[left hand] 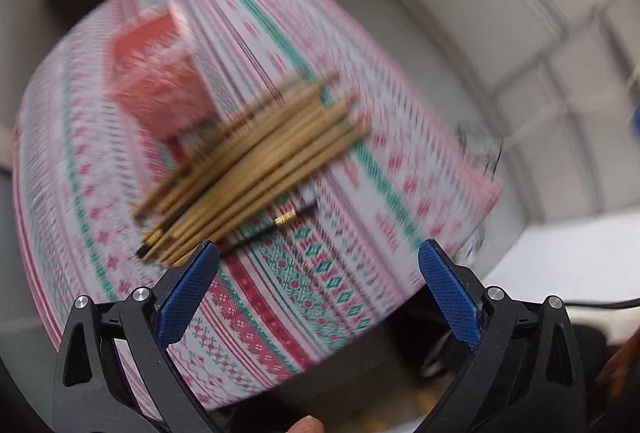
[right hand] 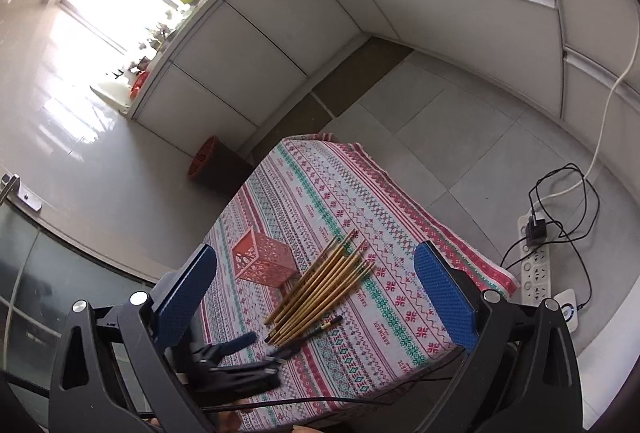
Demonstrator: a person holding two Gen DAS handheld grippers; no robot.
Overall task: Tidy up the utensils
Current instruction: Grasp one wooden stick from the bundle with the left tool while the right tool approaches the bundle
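Observation:
A pile of several bamboo chopsticks [left hand: 256,161] [right hand: 320,285] lies on a small table under a patterned cloth [left hand: 320,273] [right hand: 320,193]. One dark chopstick with a gold band [left hand: 280,223] [right hand: 320,329] lies apart, nearer me. A pink perforated holder box [left hand: 156,73] [right hand: 262,259] stands just left of the pile. My left gripper [left hand: 320,257] hovers open over the near end of the pile, nothing between its fingers; the view is motion-blurred. It shows in the right wrist view as the left gripper [right hand: 260,347] low at the table's near-left edge. My right gripper [right hand: 316,261] is open, high above the table.
The table stands on a grey tiled floor [right hand: 460,121]. A power strip with a plugged charger and cables [right hand: 534,253] lies on the floor at right. White cabinets [right hand: 248,41] line the back, with an orange basket [right hand: 204,157] on the floor beyond the table.

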